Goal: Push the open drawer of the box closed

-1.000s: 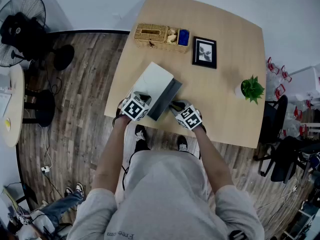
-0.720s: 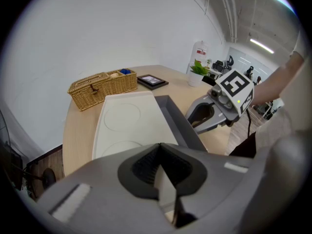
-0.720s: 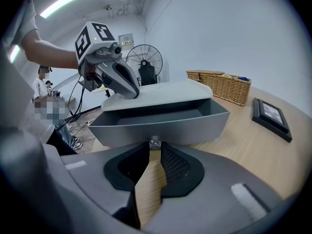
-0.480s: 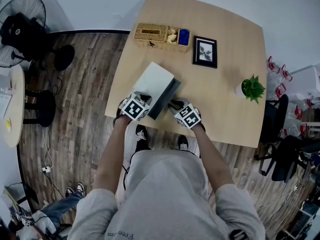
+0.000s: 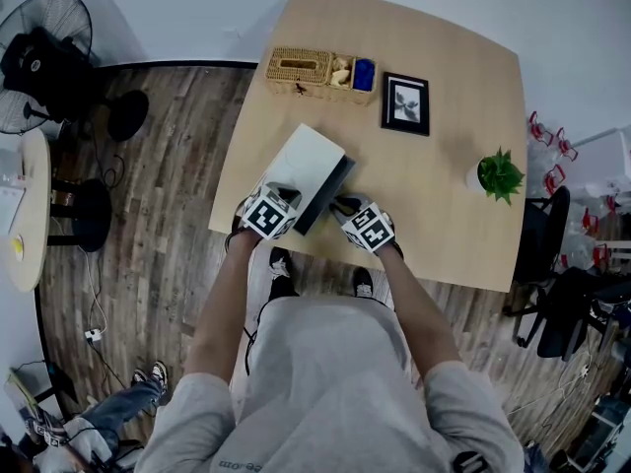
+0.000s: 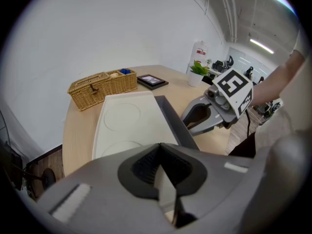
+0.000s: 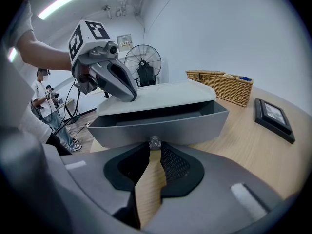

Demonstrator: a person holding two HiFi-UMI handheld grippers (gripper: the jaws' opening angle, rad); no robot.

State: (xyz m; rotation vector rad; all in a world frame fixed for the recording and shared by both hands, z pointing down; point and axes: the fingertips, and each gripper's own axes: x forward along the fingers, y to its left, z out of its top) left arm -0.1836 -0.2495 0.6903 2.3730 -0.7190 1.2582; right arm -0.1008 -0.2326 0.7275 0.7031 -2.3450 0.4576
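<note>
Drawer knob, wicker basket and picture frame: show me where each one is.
Drawer knob [image 7: 155, 141]: right gripper view, on the small knob at the middle of the drawer front.
Wicker basket [image 5: 299, 67]: head view, on its woven lid.
Picture frame [image 5: 404, 103]: head view, on the leaf print inside.

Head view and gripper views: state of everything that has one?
drawer, partly open, sticking out of the box.
left gripper, shut, empty, tip resting on the box top.
right gripper, shut, empty, tips at the knob.
basket, lid down.
</note>
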